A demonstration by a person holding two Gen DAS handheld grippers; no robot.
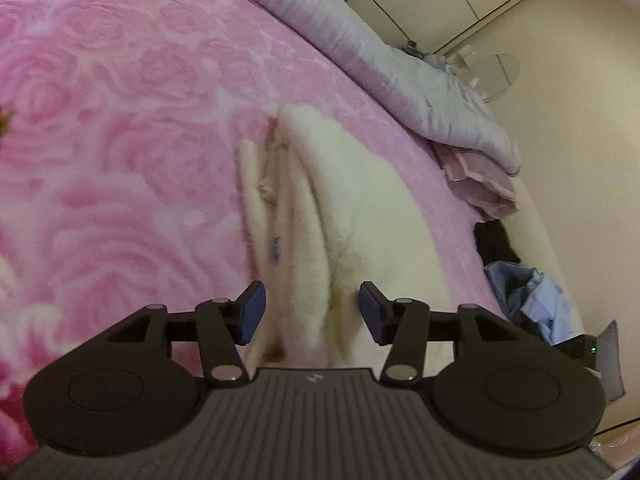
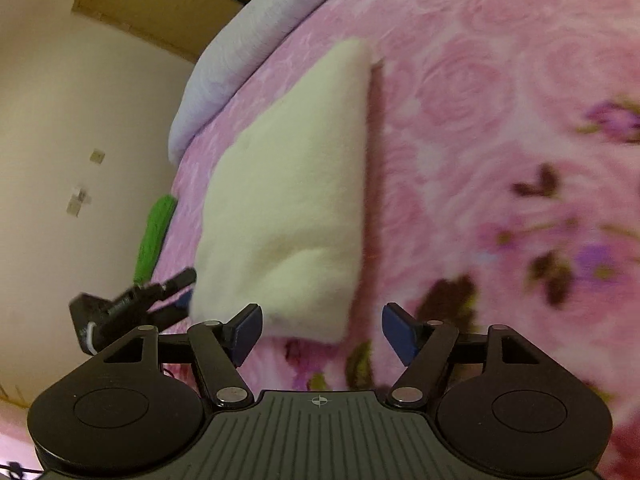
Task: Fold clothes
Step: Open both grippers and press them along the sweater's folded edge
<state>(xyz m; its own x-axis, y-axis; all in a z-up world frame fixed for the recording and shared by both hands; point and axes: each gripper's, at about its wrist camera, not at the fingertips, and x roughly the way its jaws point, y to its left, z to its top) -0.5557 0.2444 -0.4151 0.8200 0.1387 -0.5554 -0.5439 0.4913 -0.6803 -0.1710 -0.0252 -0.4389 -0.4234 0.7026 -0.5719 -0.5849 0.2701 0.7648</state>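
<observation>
The left gripper [image 1: 311, 312] is hovering low over a cream fleece garment [image 1: 352, 208] that is lying on the bed's pink rose-print blanket [image 1: 120, 120]. Its blue-padded fingers [image 1: 250, 312] are sitting spread apart with nothing pinched — the fleece is just showing in the gap beneath them, and I can't tell if the pads are brushing it. In this view the garment is lying folded lengthwise, with a long crease and a seam with a small blue label running up the middle. Farther right, a lavender quilt [image 1: 400, 72] is bunching along the bed's edge, and a heap of blue and dark clothes [image 1: 528, 300] is sitting down past the blanket's corner.

Over in the right wrist view, the right gripper [image 2: 322, 332] is hanging wide open too, fingers [image 2: 400, 336] spread and holding nothing — the near corner of the cream fleece garment [image 2: 288, 200] is lying just ahead of the left finger, flat on the pink blanket [image 2: 500, 100]. The other gripper is poking in at the garment's left edge, and something bright green [image 2: 154, 236] is showing beside the bed there.
</observation>
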